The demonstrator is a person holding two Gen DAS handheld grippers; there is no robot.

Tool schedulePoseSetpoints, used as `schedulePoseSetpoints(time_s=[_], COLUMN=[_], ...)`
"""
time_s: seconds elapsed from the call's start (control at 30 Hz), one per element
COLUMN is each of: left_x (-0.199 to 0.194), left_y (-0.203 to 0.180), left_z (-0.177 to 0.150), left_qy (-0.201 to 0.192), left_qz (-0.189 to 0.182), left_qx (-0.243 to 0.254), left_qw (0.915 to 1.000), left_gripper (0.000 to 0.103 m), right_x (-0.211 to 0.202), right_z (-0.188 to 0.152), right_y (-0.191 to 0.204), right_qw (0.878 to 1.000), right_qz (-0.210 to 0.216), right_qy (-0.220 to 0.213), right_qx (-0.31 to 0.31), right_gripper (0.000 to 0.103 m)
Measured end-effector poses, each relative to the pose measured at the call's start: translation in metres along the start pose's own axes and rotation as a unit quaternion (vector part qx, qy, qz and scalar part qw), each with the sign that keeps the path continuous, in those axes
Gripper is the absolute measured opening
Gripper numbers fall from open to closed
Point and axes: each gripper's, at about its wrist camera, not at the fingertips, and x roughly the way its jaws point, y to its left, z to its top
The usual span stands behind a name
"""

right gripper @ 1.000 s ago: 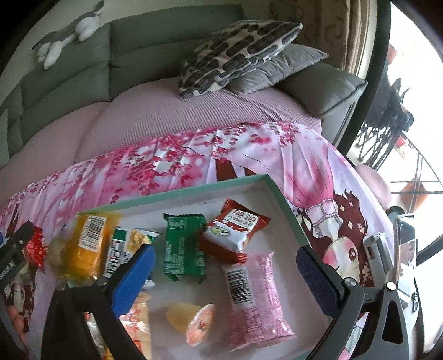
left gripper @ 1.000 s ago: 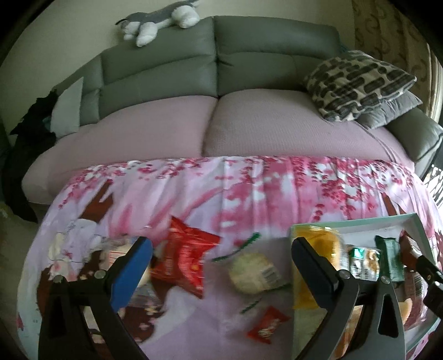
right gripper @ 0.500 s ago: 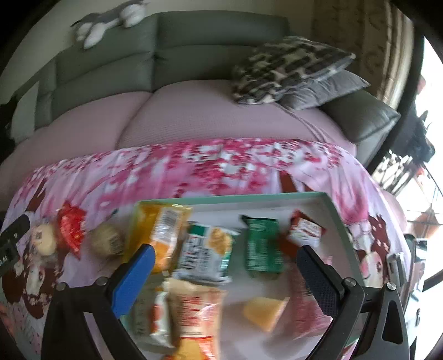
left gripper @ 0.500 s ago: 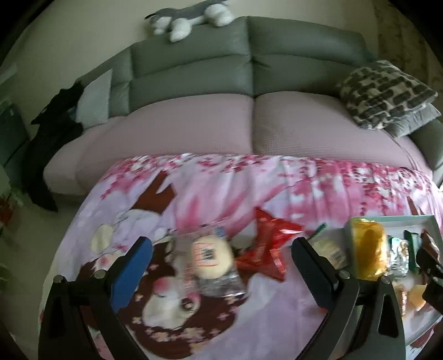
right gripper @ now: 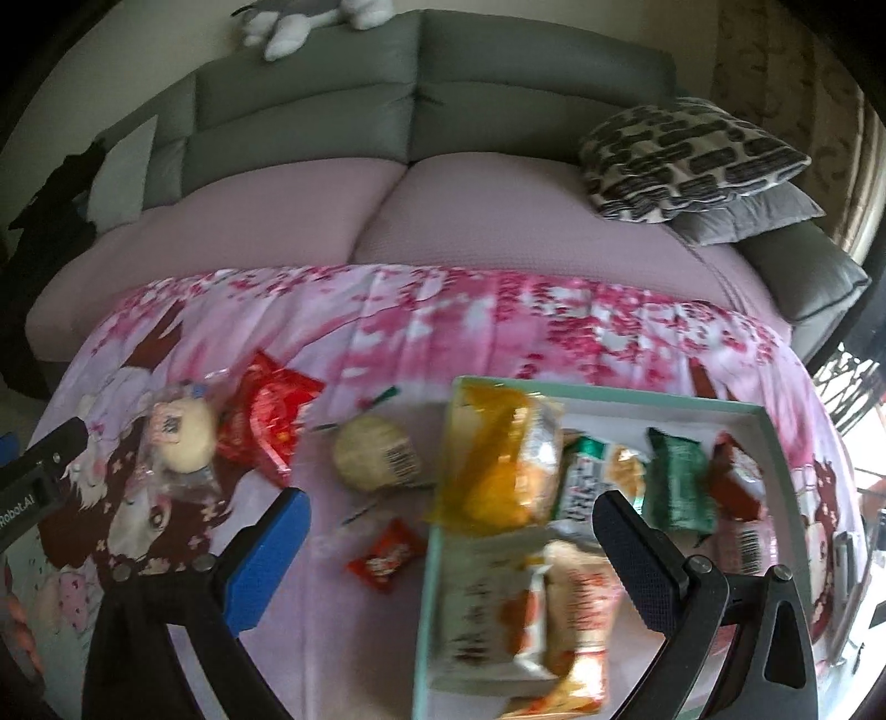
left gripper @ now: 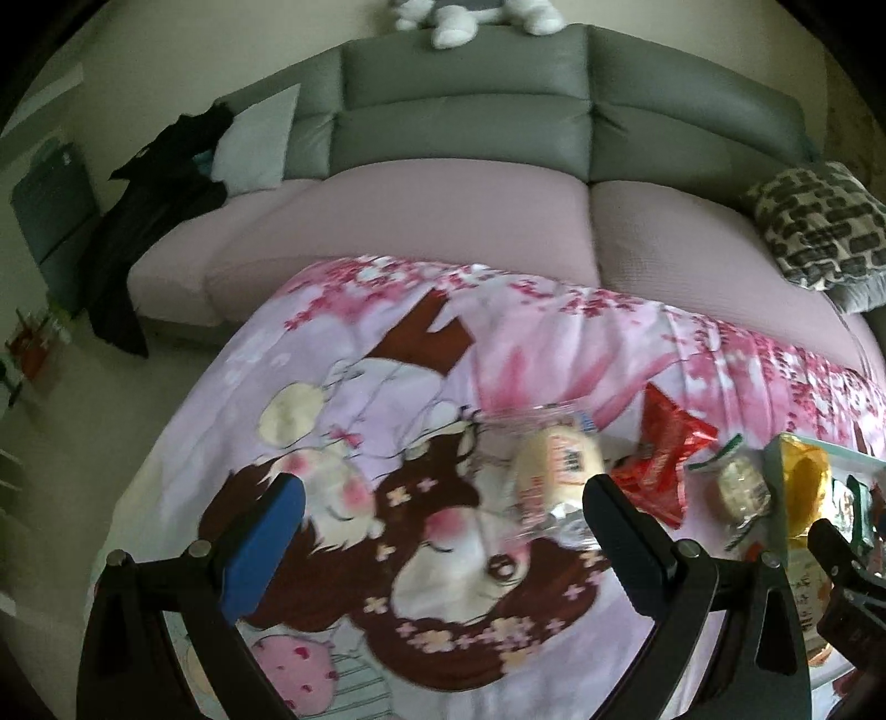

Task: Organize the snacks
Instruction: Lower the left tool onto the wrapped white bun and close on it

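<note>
A mint-rimmed white tray [right gripper: 609, 386] lies on the pink printed cloth, holding several snack packets, among them a yellow bag [right gripper: 498, 454] and a green packet [right gripper: 675, 482]. Left of the tray lie loose snacks: a clear-wrapped bun [right gripper: 180, 437] [left gripper: 554, 465], a red packet [right gripper: 271, 415] [left gripper: 667, 448], a round pale cake [right gripper: 374, 457] [left gripper: 739, 490] and a small red candy [right gripper: 385, 562]. My left gripper [left gripper: 437, 531] is open, with the bun just ahead of its right finger. My right gripper [right gripper: 451, 545] is open over the tray's left edge and holds nothing.
The cloth-covered table [left gripper: 332, 387] stands in front of a grey sofa with pink seat covers [left gripper: 443, 210]. A patterned pillow [right gripper: 686, 160] lies at the sofa's right end, a plush toy [right gripper: 310, 16] on its back. Dark clothing [left gripper: 155, 221] hangs at the left.
Both grippers have swung left. The left view now faces the table's left part, with the bun near its right finger. The right view moved from the tray's middle to its left edge.
</note>
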Motion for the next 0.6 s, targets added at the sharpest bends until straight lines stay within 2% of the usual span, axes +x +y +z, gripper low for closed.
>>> schedulePoseSetpoints(time_s=[0.13, 0.3, 0.43, 0.6], left_x=[0.005, 0.01, 0.019, 0.033], left_y=[0.02, 0.036, 0.043, 0.045], left_z=[-0.005, -0.009, -0.009, -0.009], left_qy=[0.013, 0.025, 0.043, 0.058], left_qz=[0.002, -0.001, -0.018, -0.043], left_qx=[-0.022, -0.048, -0.075, -0.108], left_qw=[0.9997, 0.9985, 0.9961, 0.9916], left_gripper=[0.1, 0.1, 0.1, 0.1], right_x=[0.001, 0.009, 0.018, 0.023], right_z=[-0.003, -0.005, -0.008, -0.007], right_y=[0.018, 0.034, 0.043, 0.045], right_qw=[1.0, 0.999, 0.998, 0.998], right_qz=[0.023, 0.032, 0.053, 0.061], right_qy=[0.003, 0.015, 0.03, 0.027], right_qx=[-0.01, -0.013, -0.013, -0.008], right_gripper=[0.103, 0.103, 0.103, 0.103])
